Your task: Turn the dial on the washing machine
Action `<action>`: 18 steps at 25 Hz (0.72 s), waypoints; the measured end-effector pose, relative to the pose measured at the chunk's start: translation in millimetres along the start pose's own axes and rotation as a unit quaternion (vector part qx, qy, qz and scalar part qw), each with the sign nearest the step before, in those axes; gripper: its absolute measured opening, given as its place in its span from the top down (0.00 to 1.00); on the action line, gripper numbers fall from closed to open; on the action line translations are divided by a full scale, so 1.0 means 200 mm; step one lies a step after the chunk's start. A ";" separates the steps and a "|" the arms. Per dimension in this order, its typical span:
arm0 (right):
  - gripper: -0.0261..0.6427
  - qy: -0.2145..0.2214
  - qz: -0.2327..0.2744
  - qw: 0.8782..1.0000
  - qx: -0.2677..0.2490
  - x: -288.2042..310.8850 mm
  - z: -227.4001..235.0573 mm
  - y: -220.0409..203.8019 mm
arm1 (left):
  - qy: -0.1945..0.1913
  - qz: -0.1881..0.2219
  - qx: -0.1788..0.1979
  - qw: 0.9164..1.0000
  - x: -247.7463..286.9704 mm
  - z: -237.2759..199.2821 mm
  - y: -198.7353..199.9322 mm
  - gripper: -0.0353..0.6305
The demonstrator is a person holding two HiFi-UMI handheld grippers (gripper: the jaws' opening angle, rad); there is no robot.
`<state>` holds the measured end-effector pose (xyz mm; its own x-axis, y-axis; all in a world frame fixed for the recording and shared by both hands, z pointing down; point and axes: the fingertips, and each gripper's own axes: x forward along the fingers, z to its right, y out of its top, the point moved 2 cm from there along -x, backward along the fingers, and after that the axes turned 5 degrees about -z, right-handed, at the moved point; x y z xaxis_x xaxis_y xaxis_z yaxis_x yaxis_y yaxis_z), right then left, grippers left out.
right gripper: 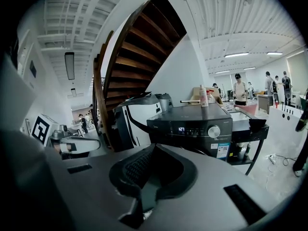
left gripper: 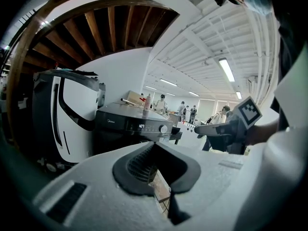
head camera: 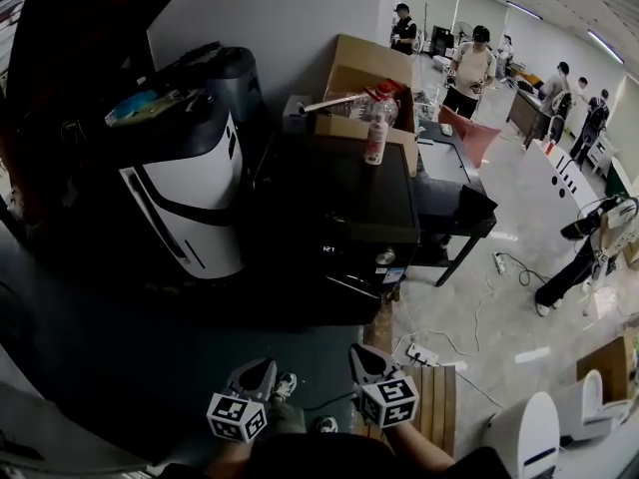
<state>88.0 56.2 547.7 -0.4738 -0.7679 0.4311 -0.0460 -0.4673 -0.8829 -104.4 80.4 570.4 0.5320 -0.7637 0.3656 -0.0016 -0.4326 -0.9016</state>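
Dial [right gripper: 213,131], round and silver, is set at the right end of the front panel of the black washing machine [right gripper: 192,121], just right of a lit display [right gripper: 182,128]. Left claw [head camera: 256,371] and right claw [head camera: 365,359] are both pressed together, empty, and held well short of it. Open floor [head camera: 150,367] is left between; the machine is flanked at left by a white appliance [head camera: 190,208]

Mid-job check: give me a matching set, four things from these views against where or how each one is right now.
1 dial
2 bottle
3 cardboard box
4 right hand-held gripper

A shut, empty
B behind the washing machine
C right of the lit display
D standing on the washing machine's top

Pairs: 1-C, 2-D, 3-B, 4-A
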 end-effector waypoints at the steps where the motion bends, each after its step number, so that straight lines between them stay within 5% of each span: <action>1: 0.96 -0.001 -0.003 1.000 -0.001 0.00 0.00 -0.01 | 0.001 0.001 -0.001 1.000 0.00 0.00 0.00 0.93; 18: 0.96 -0.005 -0.014 1.000 0.001 -0.03 0.05 -0.07 | 0.009 0.010 -0.004 1.000 -0.01 0.06 -0.04 0.93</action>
<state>100.6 64.1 559.9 -0.4637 -0.7586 0.4576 -0.0567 -0.4901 -0.8698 -95.2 90.9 573.1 0.5163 -0.7806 0.3522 -0.0183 -0.4212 -0.9068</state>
